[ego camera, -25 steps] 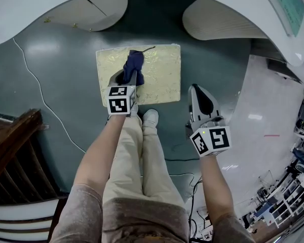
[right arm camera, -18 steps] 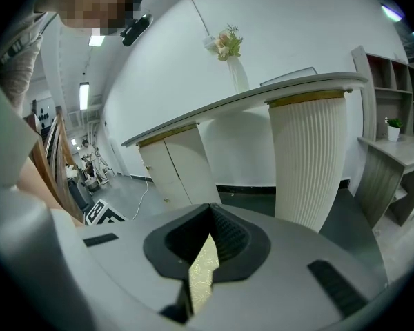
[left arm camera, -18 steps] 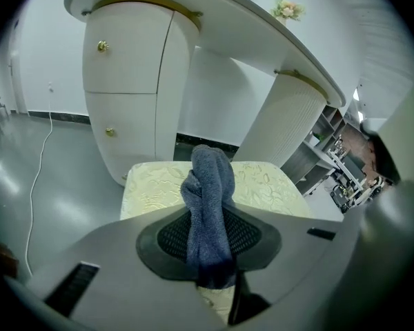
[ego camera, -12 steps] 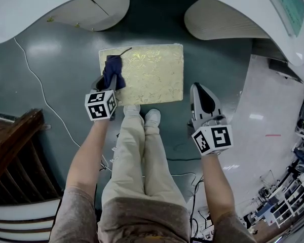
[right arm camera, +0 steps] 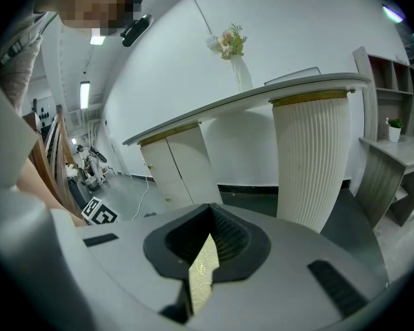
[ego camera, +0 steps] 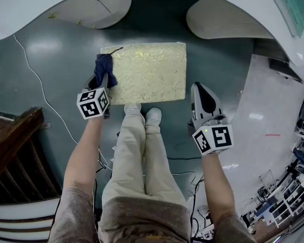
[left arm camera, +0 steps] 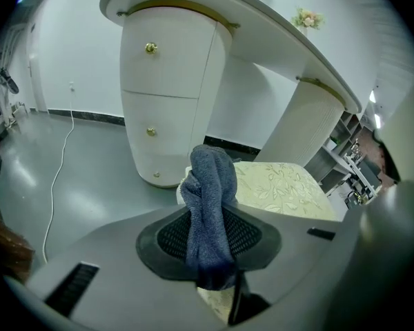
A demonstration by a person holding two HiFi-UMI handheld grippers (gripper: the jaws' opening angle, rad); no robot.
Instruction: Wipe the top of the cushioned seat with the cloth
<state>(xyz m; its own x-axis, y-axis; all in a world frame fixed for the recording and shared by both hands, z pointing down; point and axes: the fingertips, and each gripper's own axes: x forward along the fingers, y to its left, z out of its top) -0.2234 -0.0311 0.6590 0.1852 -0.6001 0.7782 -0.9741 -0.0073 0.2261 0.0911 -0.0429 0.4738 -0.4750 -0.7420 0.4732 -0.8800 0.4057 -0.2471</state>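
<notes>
Left gripper is pinching a bunched dark blue terry cloth right over the left edge of the pale yellow floral-patterned cushioned seat, which sits on the grey floor (upper middle of the head view). Right gripper is pressed together with nothing in it, just lower right of the seat.

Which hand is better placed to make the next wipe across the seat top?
Left. The left tool is shut on the cloth at the left edge of the seat, so it could sweep straight across. The right tool holds nothing and hangs over the floor beside the seat.
</notes>
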